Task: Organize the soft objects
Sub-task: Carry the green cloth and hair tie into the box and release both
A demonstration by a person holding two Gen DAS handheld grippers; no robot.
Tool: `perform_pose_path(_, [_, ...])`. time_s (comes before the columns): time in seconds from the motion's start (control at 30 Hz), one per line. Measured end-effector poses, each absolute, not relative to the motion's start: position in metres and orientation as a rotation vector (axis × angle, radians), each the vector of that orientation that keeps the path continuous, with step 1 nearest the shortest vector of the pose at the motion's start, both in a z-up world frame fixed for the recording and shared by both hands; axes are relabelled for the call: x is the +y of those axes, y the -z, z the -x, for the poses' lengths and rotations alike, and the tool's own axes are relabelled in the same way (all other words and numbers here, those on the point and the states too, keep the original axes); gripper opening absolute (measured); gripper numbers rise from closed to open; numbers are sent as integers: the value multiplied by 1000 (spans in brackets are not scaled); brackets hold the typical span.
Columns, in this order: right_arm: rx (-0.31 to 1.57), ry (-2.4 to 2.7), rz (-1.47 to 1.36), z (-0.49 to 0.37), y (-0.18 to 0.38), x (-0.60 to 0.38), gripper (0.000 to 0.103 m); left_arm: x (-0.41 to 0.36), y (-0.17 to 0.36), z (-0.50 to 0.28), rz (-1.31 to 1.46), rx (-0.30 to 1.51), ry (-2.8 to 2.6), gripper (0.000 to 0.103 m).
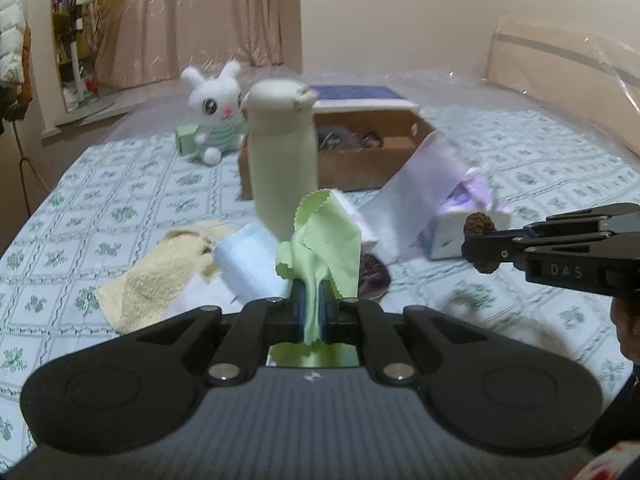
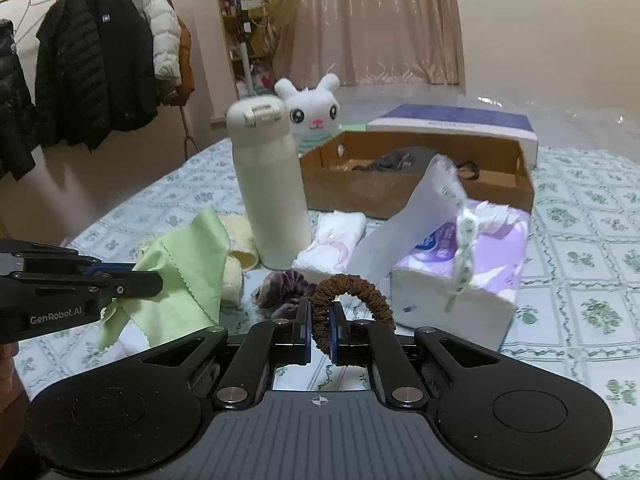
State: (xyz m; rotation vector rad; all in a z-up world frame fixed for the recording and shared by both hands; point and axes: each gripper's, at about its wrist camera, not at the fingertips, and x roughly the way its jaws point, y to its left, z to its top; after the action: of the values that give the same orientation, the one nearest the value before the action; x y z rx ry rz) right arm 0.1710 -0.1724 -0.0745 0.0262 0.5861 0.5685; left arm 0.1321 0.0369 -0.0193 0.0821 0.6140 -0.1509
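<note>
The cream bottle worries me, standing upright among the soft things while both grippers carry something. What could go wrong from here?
The bottle stands between the green cloth and the cardboard box; the trailing cloth could brush it and tip it. The brown scrunchie in the right gripper could snag the tissue pack's raised flap.

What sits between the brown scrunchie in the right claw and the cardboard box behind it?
In the right wrist view, past the brown scrunchie: a purple scrunchie, a folded white cloth and the cream bottle, then the cardboard box.
</note>
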Motion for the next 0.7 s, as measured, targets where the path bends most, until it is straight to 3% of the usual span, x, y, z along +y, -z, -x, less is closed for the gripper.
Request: perform_pose_path(0.7, [470, -533, -36, -174, 20, -246, 8, -28, -27, -170, -112, 545, 253, 7])
